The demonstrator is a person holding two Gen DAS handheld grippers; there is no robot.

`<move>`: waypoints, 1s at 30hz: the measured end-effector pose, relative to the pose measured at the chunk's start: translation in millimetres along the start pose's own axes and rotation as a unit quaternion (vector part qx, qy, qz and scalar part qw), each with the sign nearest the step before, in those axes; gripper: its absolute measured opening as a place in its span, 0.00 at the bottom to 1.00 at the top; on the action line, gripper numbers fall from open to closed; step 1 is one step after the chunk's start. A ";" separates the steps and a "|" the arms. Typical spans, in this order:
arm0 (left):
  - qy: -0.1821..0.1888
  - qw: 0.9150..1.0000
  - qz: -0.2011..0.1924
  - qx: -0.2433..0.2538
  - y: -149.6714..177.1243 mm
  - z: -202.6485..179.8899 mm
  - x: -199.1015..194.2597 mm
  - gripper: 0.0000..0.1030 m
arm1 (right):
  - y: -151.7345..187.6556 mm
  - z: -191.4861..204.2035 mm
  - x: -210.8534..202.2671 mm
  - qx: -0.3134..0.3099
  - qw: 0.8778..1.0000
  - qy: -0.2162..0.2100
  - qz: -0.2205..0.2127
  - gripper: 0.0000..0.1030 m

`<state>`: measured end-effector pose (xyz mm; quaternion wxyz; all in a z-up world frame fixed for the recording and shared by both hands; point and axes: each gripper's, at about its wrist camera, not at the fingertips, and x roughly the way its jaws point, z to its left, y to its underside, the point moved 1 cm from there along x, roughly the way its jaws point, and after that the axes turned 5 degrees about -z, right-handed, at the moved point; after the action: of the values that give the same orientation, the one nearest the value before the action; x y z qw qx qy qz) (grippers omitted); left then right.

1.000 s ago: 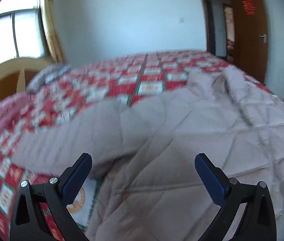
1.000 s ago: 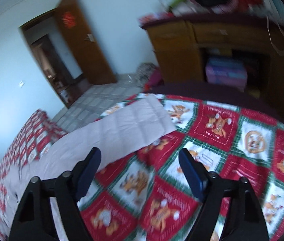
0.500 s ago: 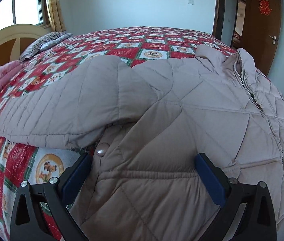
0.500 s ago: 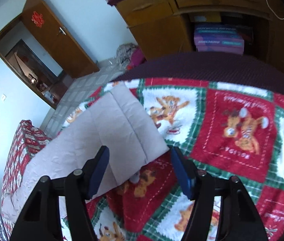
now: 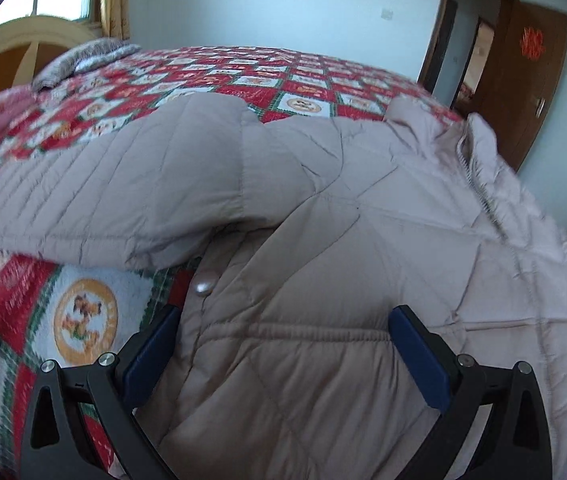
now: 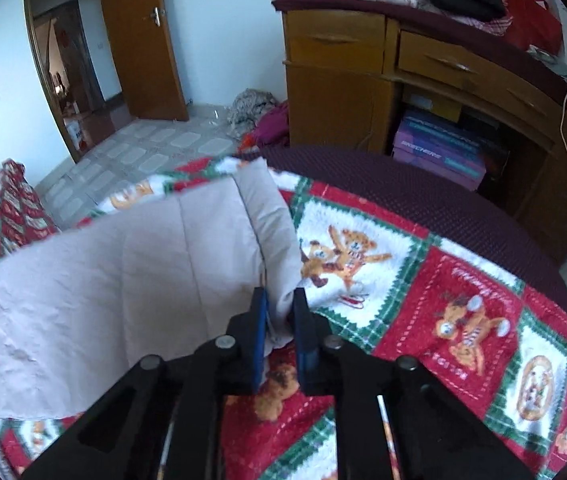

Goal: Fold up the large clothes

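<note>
A beige quilted jacket (image 5: 363, 220) lies front up on the red and green patchwork bedspread (image 5: 83, 320), zip toward the right. One sleeve (image 5: 123, 192) stretches left across the bed. My left gripper (image 5: 285, 316) is open, its blue pads straddling the jacket's side panel just below a pearly snap button (image 5: 203, 287). In the right wrist view the other sleeve (image 6: 143, 280) lies over the bedspread (image 6: 443, 300). My right gripper (image 6: 279, 300) has its jaws closing on the corner of that sleeve's cuff (image 6: 271, 220), and fabric is pinched between the pads.
A wooden desk (image 6: 363, 80) piled with clothes stands past the foot of the bed, boxes beneath it. A brown door (image 6: 139, 36) is ajar, and clothes (image 6: 259, 112) lie heaped on the tiled floor. A wooden headboard (image 5: 15, 52) and a grey blanket (image 5: 83, 56) sit far left.
My right gripper slid up to the sleeve cuff and narrowed from wide open to pinching it. My left gripper sank closer over the jacket's side, still open.
</note>
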<state>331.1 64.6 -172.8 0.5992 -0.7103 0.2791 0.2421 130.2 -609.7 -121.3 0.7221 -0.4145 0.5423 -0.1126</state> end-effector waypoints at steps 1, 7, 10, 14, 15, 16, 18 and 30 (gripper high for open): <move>0.011 1.000 -0.001 -0.018 1.7 6.8 -3.1 0.99 | -4.9 1.8 -13.2 -0.001 1.000 -0.008 -0.011 0.13; 0.054 0.994 -0.028 -0.093 11.4 33.5 -22.7 0.99 | -30.2 52.8 -93.2 -0.061 0.993 -0.076 -0.074 0.13; 0.050 0.989 -0.053 -0.127 11.1 47.7 -38.7 0.99 | -31.9 96.5 -144.8 -0.111 0.980 -0.127 -0.109 0.13; 0.017 0.988 -0.088 -0.124 11.7 58.8 -55.6 0.99 | -8.3 169.2 -205.0 -0.189 0.952 -0.194 -0.141 0.13; 0.008 0.989 -0.090 -0.120 12.9 60.4 -56.6 0.99 | -0.4 182.8 -212.1 -0.204 0.946 -0.208 -0.142 0.13; 0.008 0.989 -0.088 -0.120 14.3 63.2 -54.7 0.99 | 11.7 202.9 -221.5 -0.223 0.938 -0.226 -0.140 0.13; 0.019 0.989 -0.076 -0.129 17.4 68.2 -48.2 0.99 | 34.0 233.8 -232.0 -0.246 0.925 -0.259 -0.131 0.13; 0.046 0.985 -0.069 -0.154 23.8 77.5 -38.3 0.99 | 206.8 413.9 -228.4 -0.363 0.846 -0.391 -0.017 0.13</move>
<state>286.2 142.1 -176.6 0.4849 -0.8219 0.2158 0.2070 345.4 -142.1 -84.5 0.6699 -0.6662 0.2102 0.2514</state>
